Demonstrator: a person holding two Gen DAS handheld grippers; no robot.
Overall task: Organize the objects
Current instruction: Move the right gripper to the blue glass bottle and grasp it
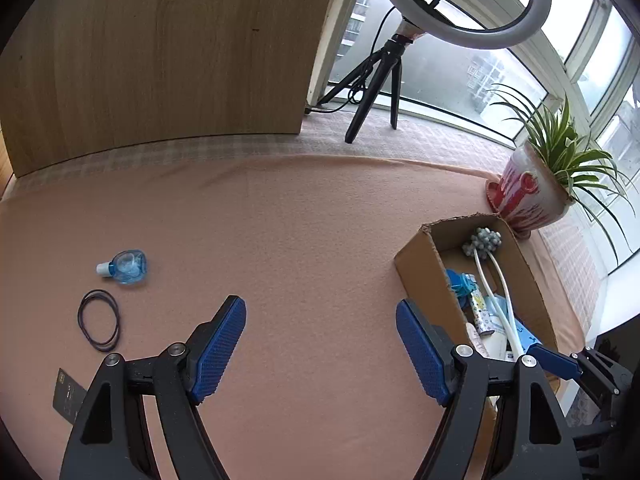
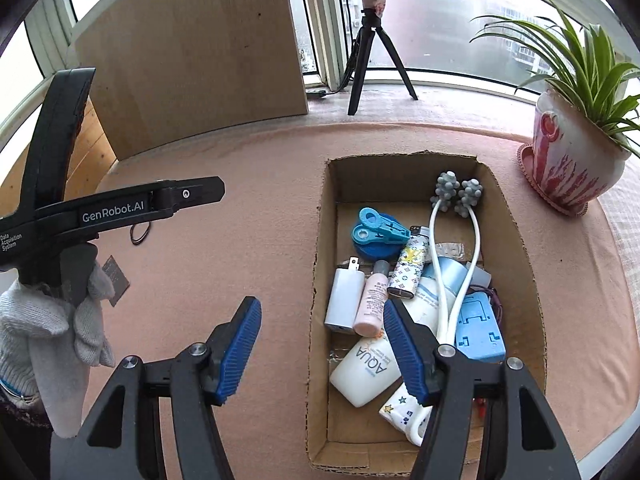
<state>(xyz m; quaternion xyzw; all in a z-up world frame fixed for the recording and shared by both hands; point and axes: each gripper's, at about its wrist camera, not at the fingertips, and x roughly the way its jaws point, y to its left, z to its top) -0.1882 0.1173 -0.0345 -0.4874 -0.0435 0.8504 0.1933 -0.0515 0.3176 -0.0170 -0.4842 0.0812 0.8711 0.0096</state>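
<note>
With open brown cardboard box (image 2: 516, 240) already filled, collection step judged under way: small clear-blue plastic bottle (image 1: 127, 267), thin dark elastic loops (image 1: 100, 320), dark flat card (image 1: 68, 400) (possibly label) left on pink cloth. Left gripper (image 1: 320, 350) jaws spread, empty; right gripper (image 2: 320, 350) jaws parted, empty, over box edge. Bottle approach called for next.

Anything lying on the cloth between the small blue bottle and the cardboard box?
No: between the blue bottle and the cardboard box the cloth is bare, as the left wrist view shows.
</note>
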